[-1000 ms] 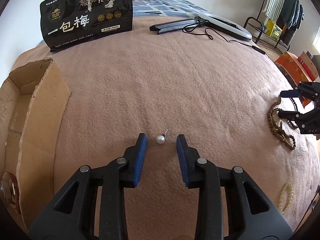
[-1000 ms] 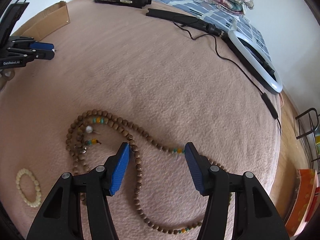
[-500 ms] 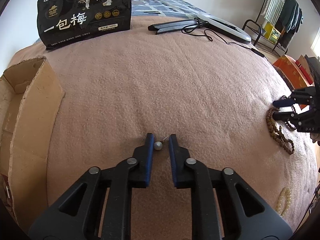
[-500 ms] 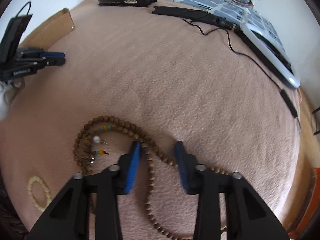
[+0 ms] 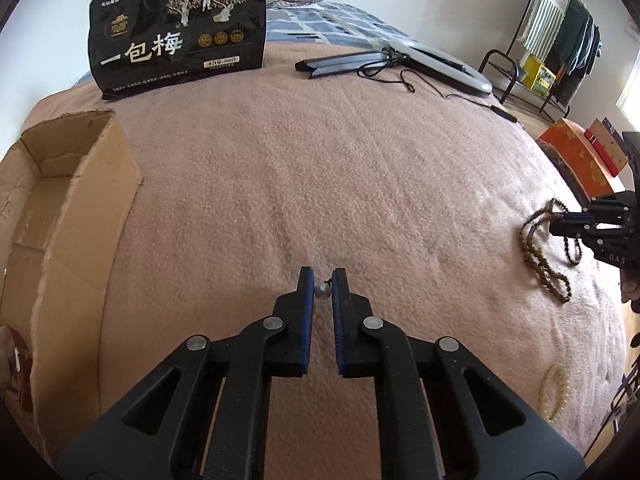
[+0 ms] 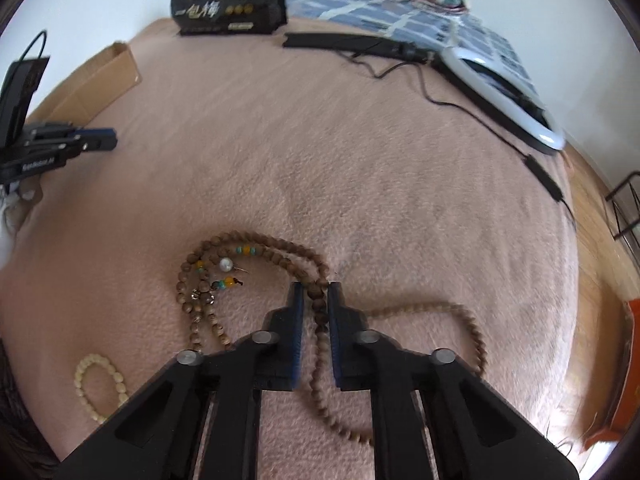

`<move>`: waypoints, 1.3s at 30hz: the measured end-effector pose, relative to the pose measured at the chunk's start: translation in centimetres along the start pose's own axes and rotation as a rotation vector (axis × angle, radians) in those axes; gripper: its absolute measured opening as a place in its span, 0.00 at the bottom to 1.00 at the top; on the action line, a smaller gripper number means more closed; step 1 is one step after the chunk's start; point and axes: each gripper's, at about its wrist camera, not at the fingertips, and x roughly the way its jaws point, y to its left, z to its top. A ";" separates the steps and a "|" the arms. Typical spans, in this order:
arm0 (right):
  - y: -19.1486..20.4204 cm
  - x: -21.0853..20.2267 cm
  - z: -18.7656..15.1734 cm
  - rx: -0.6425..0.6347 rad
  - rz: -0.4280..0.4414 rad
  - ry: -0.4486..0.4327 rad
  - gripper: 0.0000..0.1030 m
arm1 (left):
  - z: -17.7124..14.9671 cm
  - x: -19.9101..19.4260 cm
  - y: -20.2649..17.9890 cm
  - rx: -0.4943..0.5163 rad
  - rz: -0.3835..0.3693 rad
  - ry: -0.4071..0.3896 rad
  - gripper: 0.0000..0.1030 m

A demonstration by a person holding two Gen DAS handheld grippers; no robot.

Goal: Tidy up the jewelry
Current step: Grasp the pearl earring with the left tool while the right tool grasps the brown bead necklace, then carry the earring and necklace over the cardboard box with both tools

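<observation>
A pearl earring (image 5: 322, 292) sits between the blue pads of my left gripper (image 5: 321, 277); its jaws are closing and the pads press the pearl, just above the pink blanket. My right gripper (image 6: 316, 290) is closing too, pinching a strand of the long brown wooden bead necklace (image 6: 256, 238); the rest trails over the blanket. A second pearl earring (image 6: 225, 265) lies inside the necklace's loop. A cream bead bracelet (image 6: 94, 357) rests to the lower left. In the left wrist view the right gripper (image 5: 554, 226) shows at the far right on the necklace (image 5: 536, 256).
An open cardboard box (image 5: 72, 200) stands at the left edge of the bed. At the back are a black snack bag (image 5: 176, 40), a ring light (image 5: 440, 64) with a black cable, and folded bedding. An orange box (image 5: 572, 156) sits off the right side.
Both grippers have closed: the left around the pearl earring, the right onto a necklace strand. The necklace's right part has shifted and looks blurred.
</observation>
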 end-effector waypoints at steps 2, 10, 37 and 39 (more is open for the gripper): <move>-0.2 -1.1 -0.2 0.033 0.004 -0.032 0.05 | -0.2 -0.9 -0.1 0.001 -0.008 -0.011 0.07; 0.2 -3.8 -0.3 0.071 -0.013 -0.091 0.05 | -0.8 -3.9 -0.1 -0.008 -0.014 -0.042 0.07; 5.2 -19.3 3.0 0.131 0.026 -0.416 0.05 | -2.0 -17.2 1.7 -0.002 -0.001 -0.196 0.07; 6.1 -19.4 3.8 0.125 0.036 -0.423 0.05 | -2.2 -18.1 2.5 -0.012 0.007 -0.205 0.07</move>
